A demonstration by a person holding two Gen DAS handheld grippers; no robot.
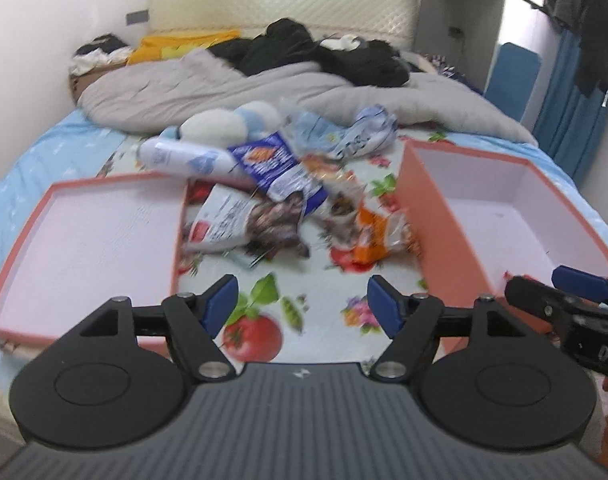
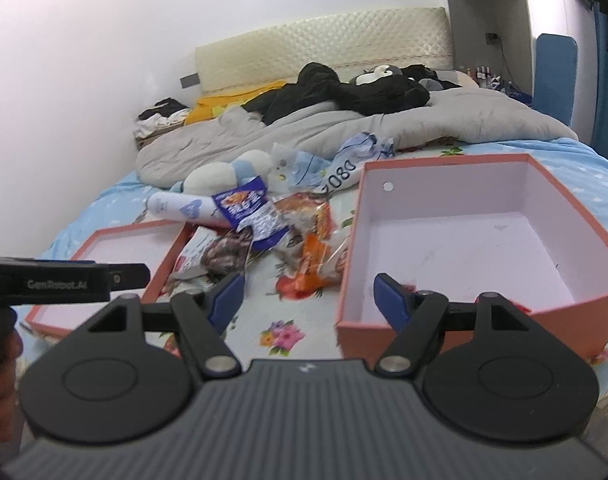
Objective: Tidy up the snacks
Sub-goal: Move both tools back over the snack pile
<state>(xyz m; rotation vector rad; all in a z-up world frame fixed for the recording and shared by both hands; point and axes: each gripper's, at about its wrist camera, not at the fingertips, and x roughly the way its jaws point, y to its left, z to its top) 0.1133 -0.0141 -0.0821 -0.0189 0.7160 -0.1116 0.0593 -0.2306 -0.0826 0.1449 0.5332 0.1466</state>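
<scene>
Black-and-blue tooling came first in our listing: left gripper (image 1: pixel 303 307), jaws spread with nothing between them, held low over the fruit-printed sheet (image 1: pixel 260 320); right gripper (image 2: pixel 309 301), jaws likewise parted and empty, one blue pad over the near wall of the deep box. We judged both were kept spread because neither had yet reached a packet. Next, two salmon-pink containers with white insides: shallow lid (image 1: pixel 84 240) to the left, deep box (image 2: pixel 464 248) to the right, both empty, set apart so that the snack pile (image 1: pixel 288 208) lay between them and could be sorted either way. Pile contents: a purple-blue packet (image 2: pixel 248 216), an orange wrapper (image 2: pixel 312 264), a white-and-brown pouch (image 1: pixel 232 224) and a white bottle (image 1: pixel 184 158), overlapping. Beyond these, a plush toy (image 1: pixel 232 122); farther still, a grey duvet (image 1: pixel 184 88) under dark clothes, then the cream headboard (image 1: pixel 280 4).
</scene>
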